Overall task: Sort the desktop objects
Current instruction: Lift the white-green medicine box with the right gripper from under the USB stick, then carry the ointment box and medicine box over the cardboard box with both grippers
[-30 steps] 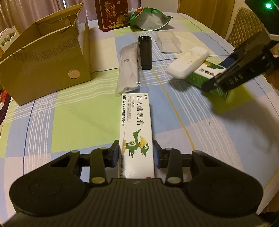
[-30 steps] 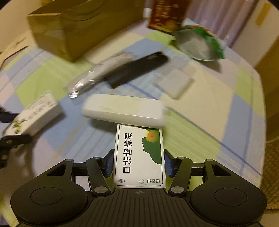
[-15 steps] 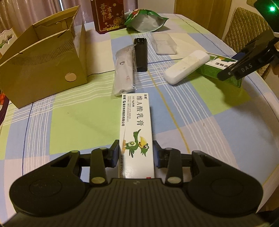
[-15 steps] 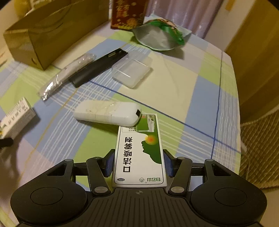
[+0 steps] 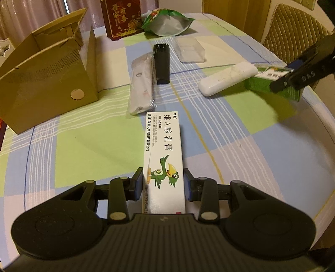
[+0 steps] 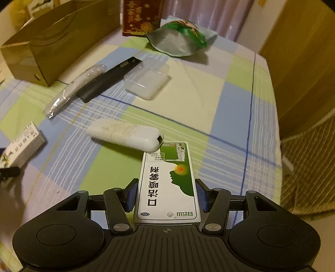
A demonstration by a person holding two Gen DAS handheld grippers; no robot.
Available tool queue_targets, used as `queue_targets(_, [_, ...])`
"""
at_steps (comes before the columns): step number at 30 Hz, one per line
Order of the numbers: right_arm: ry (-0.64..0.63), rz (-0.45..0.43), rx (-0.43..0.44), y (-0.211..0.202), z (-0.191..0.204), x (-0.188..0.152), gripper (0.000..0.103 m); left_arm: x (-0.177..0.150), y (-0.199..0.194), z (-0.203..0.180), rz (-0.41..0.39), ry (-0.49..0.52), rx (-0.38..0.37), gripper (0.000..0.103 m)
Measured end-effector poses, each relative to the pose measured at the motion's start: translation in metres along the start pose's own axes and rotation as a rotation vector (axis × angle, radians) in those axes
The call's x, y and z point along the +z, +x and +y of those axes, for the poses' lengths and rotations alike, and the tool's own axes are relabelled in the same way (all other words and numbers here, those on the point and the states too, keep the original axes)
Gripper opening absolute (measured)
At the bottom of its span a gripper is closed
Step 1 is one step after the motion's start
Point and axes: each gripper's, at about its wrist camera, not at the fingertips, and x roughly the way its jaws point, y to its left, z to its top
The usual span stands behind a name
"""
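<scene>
Your left hand-held gripper (image 5: 164, 184) and right hand-held gripper (image 6: 166, 194) each pinch a light, crushable carton, the white ointment box (image 5: 163, 159) and the green spray box (image 6: 167, 184); squeeze the long sides gently.

This looks like a home dining room. A round-edged surface (image 5: 88, 146) fills most of both views, covered in a soft checked cloth of pale green, blue and cream. At the upper right of the left wrist view stands a dining chair (image 5: 293, 25) with a quilted, padded back. Pinkish curtains (image 5: 41, 12) hang along the top left. A red gift box (image 5: 121, 16) with gold lettering and a green snack bag (image 5: 167, 23) sit at the far edge, top centre.
</scene>
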Motion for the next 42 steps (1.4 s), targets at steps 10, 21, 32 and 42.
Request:
queue_targets(10, [0.054,0.050,0.045,0.032,-0.008,-0.011,0.055,0.002,0.009,-0.001,0.015,0.002,-0.006,0.034])
queue_targets(21, [0.076,0.037,0.067,0.037,-0.012,-0.002,0.055,0.011,0.016,0.000,0.025,0.011,-0.015,0.038])
queue_targets(32, [0.150,-0.025,-0.005,-0.009,-0.032,-0.007,0.055,0.017,0.002,-0.004,-0.004,0.046,-0.027,0.033])
queue_targets(42, [0.205,-0.080,0.020,-0.048,-0.021,-0.005,0.055,0.030,-0.015,-0.007,-0.068,0.081,-0.057,0.033])
